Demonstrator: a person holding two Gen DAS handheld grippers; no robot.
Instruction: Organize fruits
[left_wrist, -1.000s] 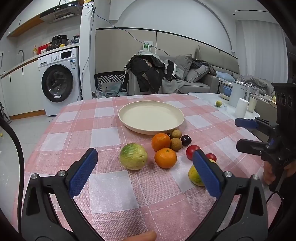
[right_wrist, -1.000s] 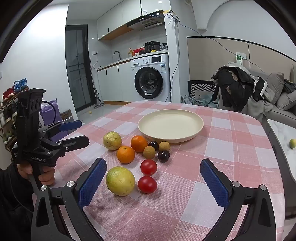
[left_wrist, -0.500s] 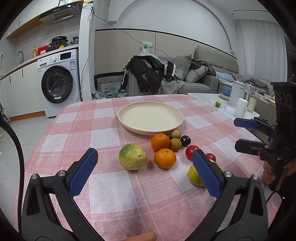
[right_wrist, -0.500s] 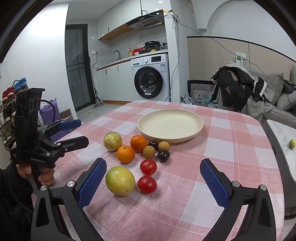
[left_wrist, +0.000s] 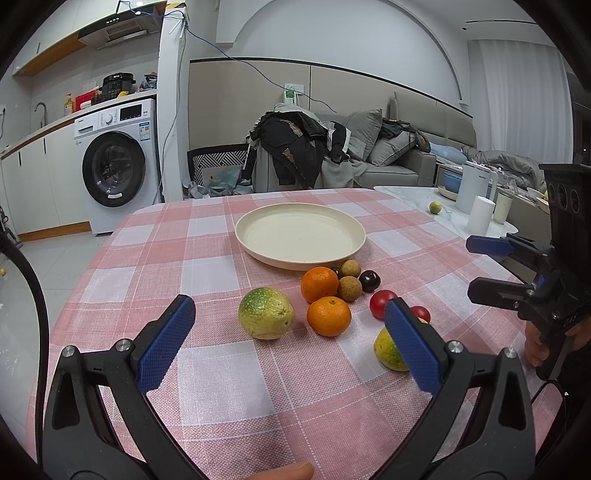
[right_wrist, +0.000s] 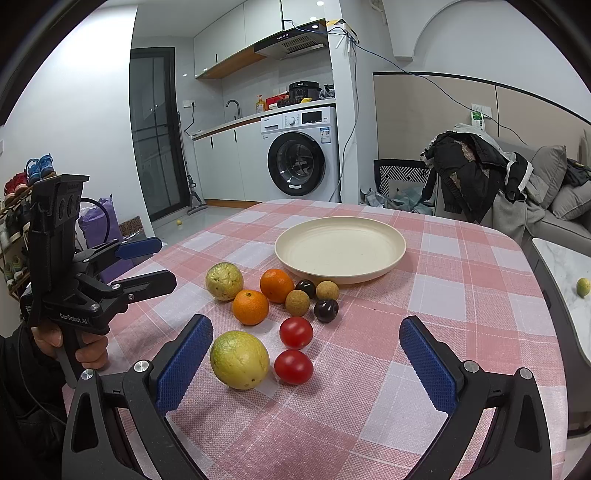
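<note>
I hold both grippers spread wide above the pink checked tablecloth (left_wrist: 155, 266), neither touching any fruit. My left gripper (left_wrist: 290, 343) points at a green-yellow guava (left_wrist: 266, 313), its jaws parted and holding nothing; my right gripper (right_wrist: 306, 360) hangs just before a second guava (right_wrist: 239, 359) and two red tomatoes (right_wrist: 295, 332), jaws likewise parted. Two oranges (right_wrist: 276, 285), two brown longans (right_wrist: 297, 302) and two dark plums (right_wrist: 326, 310) cluster just in front of the cream plate (right_wrist: 397, 254), which holds no fruit.
</note>
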